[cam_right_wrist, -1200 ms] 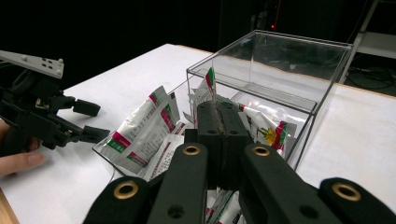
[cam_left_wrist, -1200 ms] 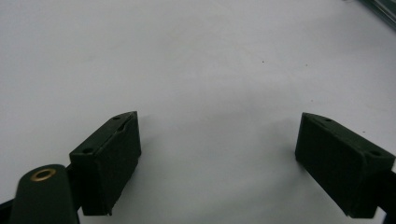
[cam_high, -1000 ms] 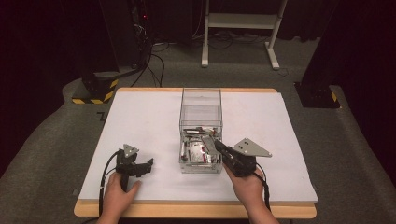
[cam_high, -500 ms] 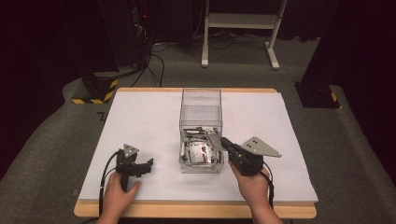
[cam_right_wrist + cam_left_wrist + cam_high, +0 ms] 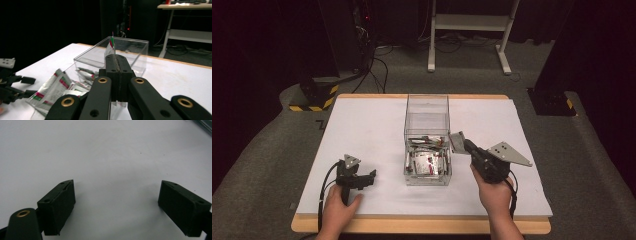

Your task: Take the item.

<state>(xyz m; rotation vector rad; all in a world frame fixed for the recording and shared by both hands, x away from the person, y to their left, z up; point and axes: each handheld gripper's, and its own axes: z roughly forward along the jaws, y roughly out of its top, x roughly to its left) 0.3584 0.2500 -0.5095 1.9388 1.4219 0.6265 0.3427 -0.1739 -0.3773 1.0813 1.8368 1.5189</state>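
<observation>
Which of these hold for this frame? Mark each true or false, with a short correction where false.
1. The right gripper is shut on a sachet. True.
2. The left gripper holds a sachet. False: its jaws stand open over the bare white table.
3. The clear box holds more sachets. True.
4. The box lies tipped on its side. False: it stands upright, open at the top.
5. The left gripper is inside the box. False: it sits on the table, apart from it.

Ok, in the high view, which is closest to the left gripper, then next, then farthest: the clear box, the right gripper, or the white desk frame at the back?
1. Clear box, mid-table, right of the left gripper.
2. Right gripper, just beyond the box's right side.
3. White desk frame, on the floor past the table's far edge.
</observation>
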